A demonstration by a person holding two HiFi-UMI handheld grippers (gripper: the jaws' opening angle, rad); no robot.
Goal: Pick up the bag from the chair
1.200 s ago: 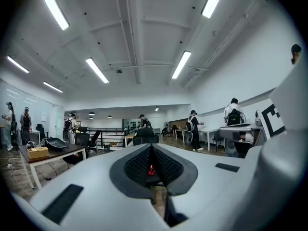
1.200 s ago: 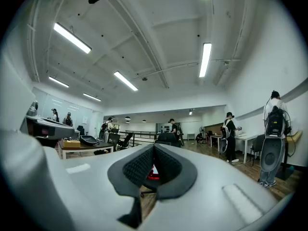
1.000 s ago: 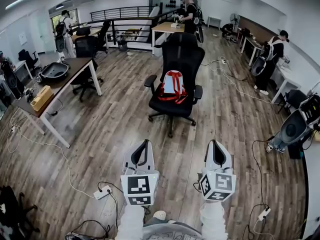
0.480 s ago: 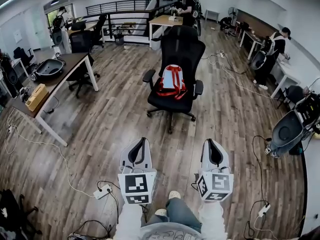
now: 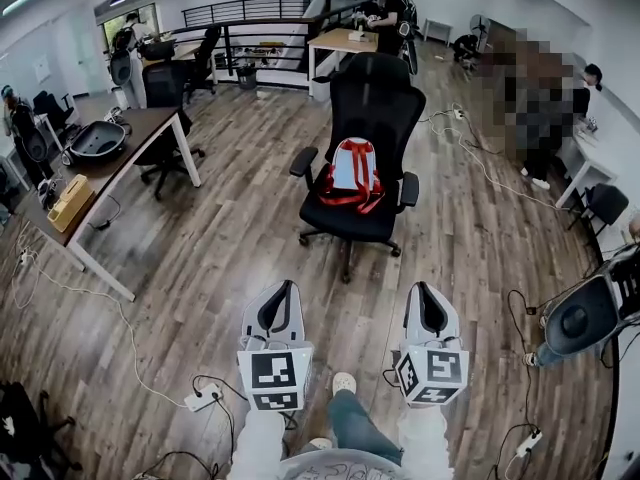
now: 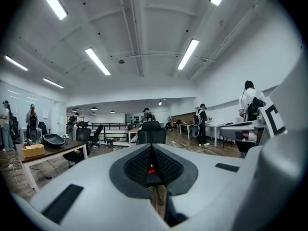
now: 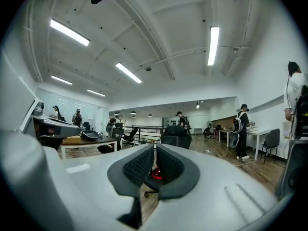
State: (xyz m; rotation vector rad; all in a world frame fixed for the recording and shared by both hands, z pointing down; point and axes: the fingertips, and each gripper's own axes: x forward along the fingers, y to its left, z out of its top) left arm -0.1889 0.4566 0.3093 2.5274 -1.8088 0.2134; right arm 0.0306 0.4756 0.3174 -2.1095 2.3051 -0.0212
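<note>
- The bag [image 5: 354,173] leans against the backrest on the chair [image 5: 370,108] seat.
- My left tool [image 5: 278,310] and right tool [image 5: 430,308] are pressed together, empty, well short of it.

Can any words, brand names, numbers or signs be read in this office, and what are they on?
None can be read.
left gripper: black-and-white square marker patterns, not letters.
right gripper: the same patterns.
bag on the chair: no print can be made out.
yellow box on the desk: too small to tell.
</note>
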